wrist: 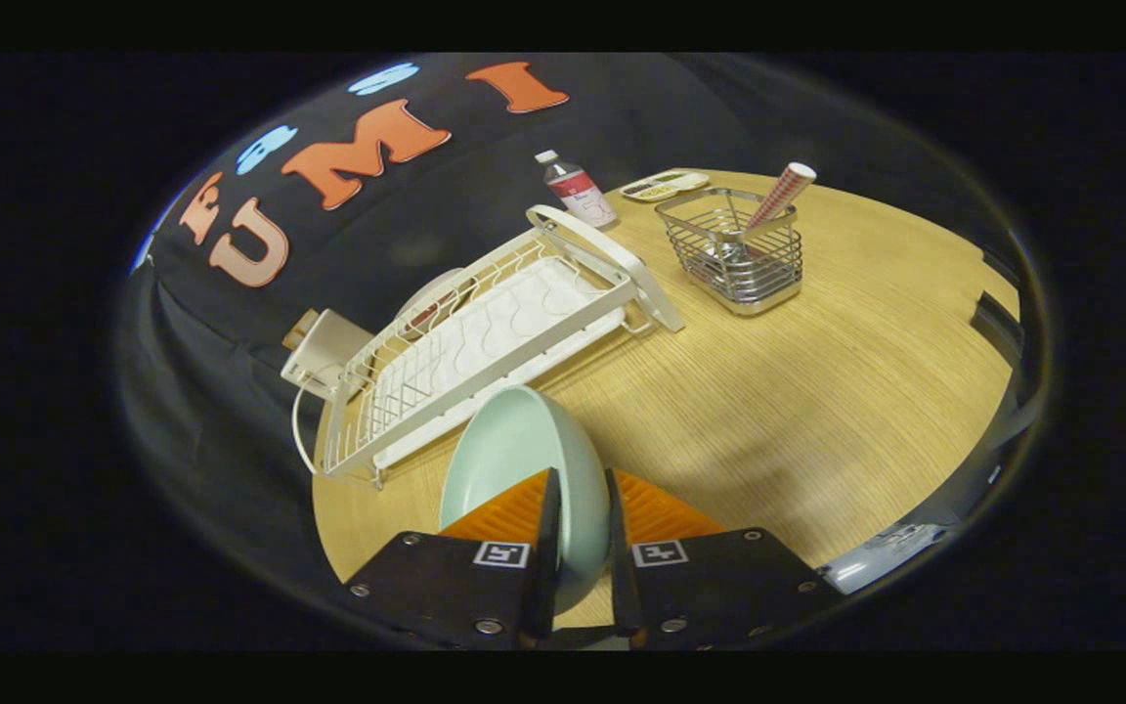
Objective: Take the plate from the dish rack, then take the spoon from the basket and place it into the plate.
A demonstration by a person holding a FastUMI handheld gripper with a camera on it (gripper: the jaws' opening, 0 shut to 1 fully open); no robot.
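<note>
A pale green plate stands on edge between my fingers, and my gripper is shut on its rim, holding it above the wooden table. Just beyond the plate lies the white wire dish rack, with a second dish at its far side. Farther off, past the rack, stands a metal wire basket. A spoon with a red-and-white patterned handle leans out of the basket's top.
A small bottle with a red label stands behind the rack near the black cloth wall. A flat tray-like object lies behind the basket. A white box sits at the rack's far end.
</note>
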